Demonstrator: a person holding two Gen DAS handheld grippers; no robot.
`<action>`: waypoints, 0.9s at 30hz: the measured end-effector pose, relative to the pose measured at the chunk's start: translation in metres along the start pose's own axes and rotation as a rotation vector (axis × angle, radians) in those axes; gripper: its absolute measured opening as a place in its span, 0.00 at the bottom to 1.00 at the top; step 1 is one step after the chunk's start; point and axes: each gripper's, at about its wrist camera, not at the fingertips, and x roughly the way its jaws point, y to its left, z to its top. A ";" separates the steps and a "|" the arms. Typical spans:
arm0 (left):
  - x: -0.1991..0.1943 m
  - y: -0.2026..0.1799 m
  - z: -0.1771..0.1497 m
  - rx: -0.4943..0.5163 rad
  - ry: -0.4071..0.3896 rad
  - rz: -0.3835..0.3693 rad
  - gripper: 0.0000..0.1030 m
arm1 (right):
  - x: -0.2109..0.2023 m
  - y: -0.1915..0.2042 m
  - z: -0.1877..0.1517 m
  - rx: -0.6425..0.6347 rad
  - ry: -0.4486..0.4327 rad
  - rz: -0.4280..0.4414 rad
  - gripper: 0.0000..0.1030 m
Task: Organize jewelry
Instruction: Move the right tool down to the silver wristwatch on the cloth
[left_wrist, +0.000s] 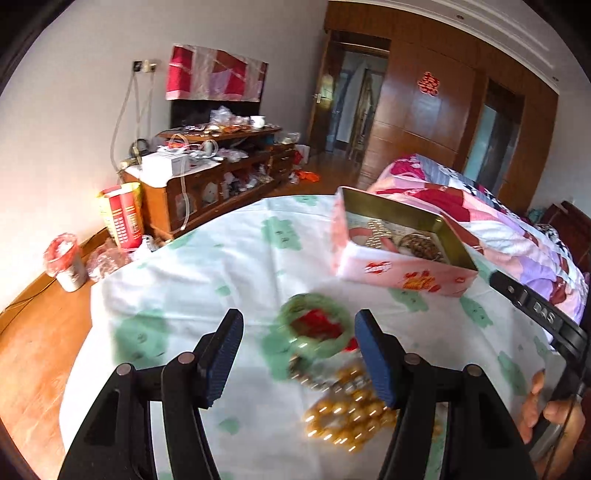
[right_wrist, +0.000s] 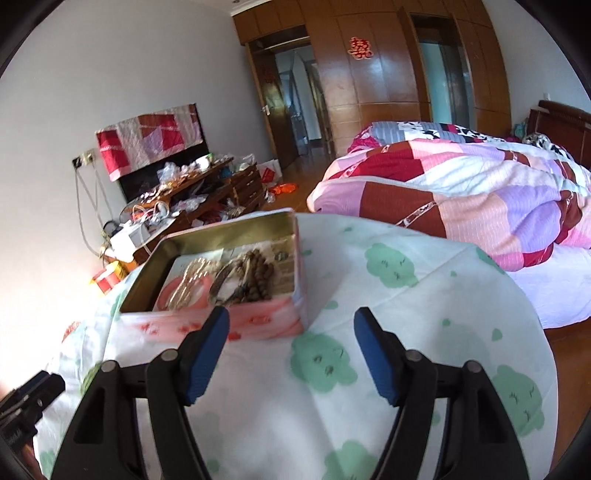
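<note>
- My left hand-held gripper stands open with nothing pinched; the green bangle lies flat on the tabletop right in the gap ahead of its fingertips, slightly toward the right finger.
- A heap of golden-yellow beads lies just nearer to me than the bangle, touching or overlapping its near edge, partly behind the right finger.
- My right hand-held gripper is also open and empty, over bare cloth, with no loose jewelry between its fingers.
- The pink tin sits just ahead and left of the right gripper; from the left gripper it lies farther off, ahead and to the right. Dark brown beads and a pale chain already lie inside.
- I judge the left hand the nearer one for the bangle. A ring has no long axis, so I would close across its rim, then carry it forward and right to the tin.
</note>
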 end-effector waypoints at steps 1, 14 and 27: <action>-0.004 0.004 -0.001 -0.022 -0.011 0.001 0.61 | -0.004 0.002 -0.005 -0.010 0.003 0.006 0.71; -0.025 0.007 -0.039 0.069 -0.017 0.071 0.61 | -0.034 0.003 -0.025 -0.021 0.060 0.090 0.64; -0.025 0.018 -0.059 0.035 0.034 0.055 0.61 | -0.061 0.037 -0.064 -0.224 0.178 0.167 0.59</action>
